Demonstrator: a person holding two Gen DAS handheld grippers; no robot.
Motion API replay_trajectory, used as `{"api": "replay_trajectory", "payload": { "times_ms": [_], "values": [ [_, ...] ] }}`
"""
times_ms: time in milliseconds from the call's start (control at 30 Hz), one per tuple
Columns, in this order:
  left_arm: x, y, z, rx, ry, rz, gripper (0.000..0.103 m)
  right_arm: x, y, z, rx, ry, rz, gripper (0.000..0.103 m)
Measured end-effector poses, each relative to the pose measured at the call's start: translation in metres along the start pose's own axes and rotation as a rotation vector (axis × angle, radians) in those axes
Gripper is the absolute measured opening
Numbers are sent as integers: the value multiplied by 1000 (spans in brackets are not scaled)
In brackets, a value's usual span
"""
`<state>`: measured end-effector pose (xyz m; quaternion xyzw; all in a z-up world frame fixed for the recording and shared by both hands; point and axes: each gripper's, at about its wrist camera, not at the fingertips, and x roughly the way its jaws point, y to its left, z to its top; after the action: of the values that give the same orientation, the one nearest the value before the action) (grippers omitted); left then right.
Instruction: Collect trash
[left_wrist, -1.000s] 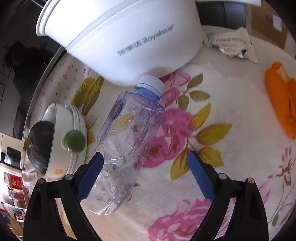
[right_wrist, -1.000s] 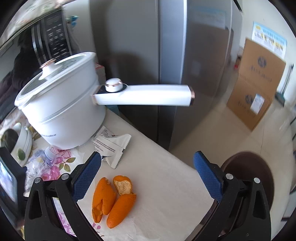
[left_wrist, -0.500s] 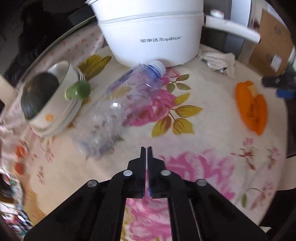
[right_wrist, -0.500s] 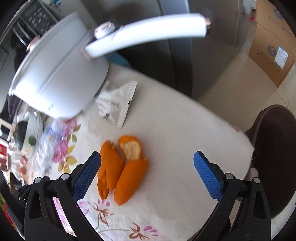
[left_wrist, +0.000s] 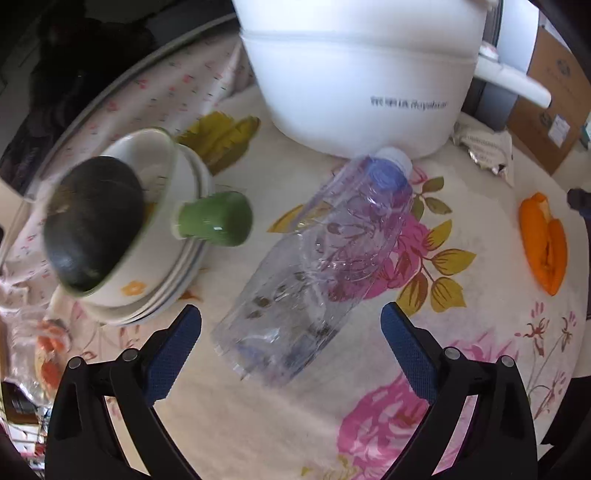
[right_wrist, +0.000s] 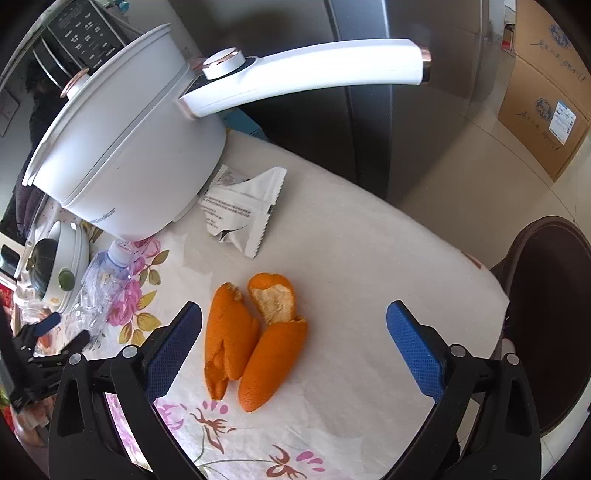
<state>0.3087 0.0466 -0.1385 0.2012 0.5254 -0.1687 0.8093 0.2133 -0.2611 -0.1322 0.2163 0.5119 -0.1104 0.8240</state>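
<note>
A crushed clear plastic bottle (left_wrist: 317, 258) with a pale cap lies on the flowered tablecloth, its base between my left gripper's (left_wrist: 291, 350) open blue pads. The gripper is empty. The bottle also shows in the right wrist view (right_wrist: 107, 284). Orange peel (right_wrist: 255, 339) lies in pieces on the cloth, just ahead of my right gripper (right_wrist: 295, 347), which is open and empty. The peel also shows in the left wrist view (left_wrist: 543, 243). A torn white wrapper (right_wrist: 243, 210) lies beside the pot; it also shows in the left wrist view (left_wrist: 484, 147).
A white electric pot (left_wrist: 354, 77) with a long handle (right_wrist: 306, 77) stands behind the bottle. Stacked bowls (left_wrist: 147, 236) hold a dark squash and a green cup (left_wrist: 218, 218) on the left. A dark round stool (right_wrist: 554, 306) and cardboard boxes (right_wrist: 546, 96) are off the table's edge.
My left gripper was shut half a second ago and has opened around the bottle's base, moving closer. My right gripper stayed open and shifted over the peel.
</note>
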Motion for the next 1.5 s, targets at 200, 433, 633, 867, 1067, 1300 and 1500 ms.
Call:
{"api": "replay_trajectory", "payload": {
  "times_ms": [200, 433, 633, 867, 1067, 1300, 1500],
  "values": [
    [-2, -44, -6, 162, 92, -163, 87, -2, -13, 1, -8, -4, -45, 96],
    [3, -45, 31, 1, 114, -133, 93, -3, -23, 2, -10, -3, -67, 96],
    [45, -47, 52, -155, 164, -105, 75, 6, -17, -2, -40, 31, -64, 96],
    [10, -52, 19, -196, 36, -108, 63, 22, 2, -15, -92, 88, -40, 84],
    [-43, -47, -27, -295, -88, -128, 63, 26, 8, -25, -78, 114, 3, 73],
    [-107, -52, -77, -418, -223, -132, 63, 21, 9, -28, -84, 87, 50, 29],
    [-128, -46, -99, -567, -306, -175, 63, 5, 18, -31, -122, 32, 84, 16]
  ]
}}
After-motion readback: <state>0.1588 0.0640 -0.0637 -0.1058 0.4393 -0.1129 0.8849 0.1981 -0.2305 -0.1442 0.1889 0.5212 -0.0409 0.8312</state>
